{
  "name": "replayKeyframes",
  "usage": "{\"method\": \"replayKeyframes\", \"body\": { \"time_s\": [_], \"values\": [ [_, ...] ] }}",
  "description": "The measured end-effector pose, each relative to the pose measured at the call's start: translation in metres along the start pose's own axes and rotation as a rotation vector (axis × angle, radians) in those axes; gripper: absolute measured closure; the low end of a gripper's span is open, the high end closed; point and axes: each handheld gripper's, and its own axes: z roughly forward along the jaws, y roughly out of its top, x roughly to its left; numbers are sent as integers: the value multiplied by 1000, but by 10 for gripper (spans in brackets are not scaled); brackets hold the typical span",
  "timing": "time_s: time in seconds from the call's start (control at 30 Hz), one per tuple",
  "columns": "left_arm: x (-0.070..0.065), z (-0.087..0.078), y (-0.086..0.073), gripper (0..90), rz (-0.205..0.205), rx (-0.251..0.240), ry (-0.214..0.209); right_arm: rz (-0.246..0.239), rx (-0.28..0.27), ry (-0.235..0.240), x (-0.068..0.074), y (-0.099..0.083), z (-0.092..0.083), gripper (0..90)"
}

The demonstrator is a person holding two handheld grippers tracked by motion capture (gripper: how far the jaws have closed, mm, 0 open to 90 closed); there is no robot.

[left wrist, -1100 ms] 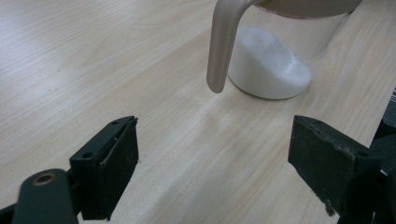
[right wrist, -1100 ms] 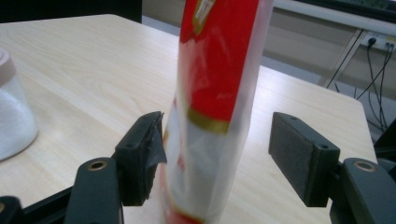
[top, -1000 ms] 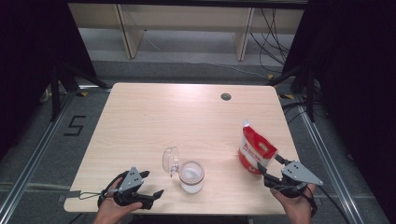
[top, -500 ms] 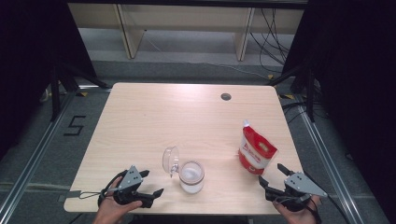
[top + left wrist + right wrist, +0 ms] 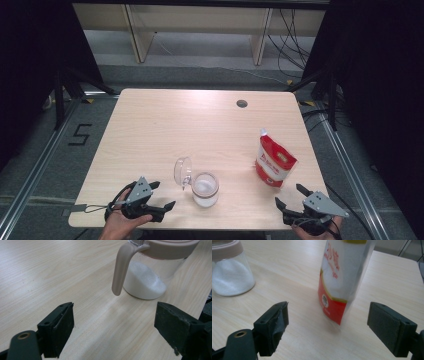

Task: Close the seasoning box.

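A glass jar (image 5: 205,189) part full of white powder stands near the table's front edge, its clear lid (image 5: 182,171) flipped open to the left. The jar (image 5: 147,277) has a beige rim and handle. A red and white pouch (image 5: 274,162) stands upright at the right, and it stands on its own. My right gripper (image 5: 289,195) sits just in front of the pouch (image 5: 342,277); its jaws have just been opening and are open with nothing between them. My left gripper (image 5: 164,194) rests open to the left of the jar, empty.
The wooden table (image 5: 200,125) has a round cable hole (image 5: 242,103) at the back right. Behind it stand pale shelves (image 5: 200,20), and dark curtains hang on both sides. A "5" mark (image 5: 80,135) is on the floor at the left.
My right gripper has pulled back from the pouch toward the table's front edge, and its jaws stand wider. The pouch stays upright where it was. The left gripper has not moved.
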Motion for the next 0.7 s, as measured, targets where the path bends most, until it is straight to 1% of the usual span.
{"method": "replayKeyframes", "body": {
  "time_s": [0.03,0.07,0.1,0.13,0.2,0.23,0.27,0.3,0.33,0.37,0.4,0.43,0.47,0.5,0.53,0.57,0.6,0.63,0.67,0.7],
  "values": [
    [1,0,1,161,9,-5,5,15,7,0,1,-1,0,182],
    [1,-1,2,164,15,-1,8,4,-1,5,1,-1,0,182],
    [0,-1,3,167,-11,-3,9,-2,8,9,0,-1,0,182],
    [0,-1,3,172,-11,-3,9,3,0,5,1,-1,0,183],
    [0,-3,4,214,-7,-11,9,-3,8,4,1,-2,-1,184],
    [-1,-4,6,233,-17,-15,0,-10,17,1,2,-2,-2,184],
    [-1,-4,6,268,-17,-15,0,-10,17,1,2,-2,-2,184],
    [-1,-7,7,337,-6,-1,1,-20,13,7,3,-2,-2,185],
    [-1,-7,8,389,0,-17,-1,-15,20,1,4,-2,-3,187],
    [-2,-9,9,436,-4,-25,2,-9,19,8,5,-2,-4,189],
    [-3,-10,10,506,10,-28,3,-32,8,4,4,-2,-3,191],
    [-4,-12,11,571,24,-31,16,-21,22,17,6,-2,-3,196],
    [-5,-12,12,631,32,-37,16,-36,28,19,6,-2,-4,201],
    [-4,-13,14,681,62,-33,24,-38,30,28,7,-2,-3,201],
    [-4,-13,15,720,55,-40,18,-14,38,31,9,-3,-3,200],
    [-5,-14,15,756,30,-42,18,-4,50,23,11,-3,-4,200],
    [-5,-15,17,787,44,-39,37,-36,36,36,9,-3,-1,200],
    [-5,-14,17,814,31,-50,29,-41,40,41,9,-2,-1,200],
    [-5,-14,17,837,31,-50,29,-41,40,41,9,-2,-1,200],
    [-7,-16,21,854,38,-50,28,-45,51,29,9,-2,-1,200]
  ]
}}
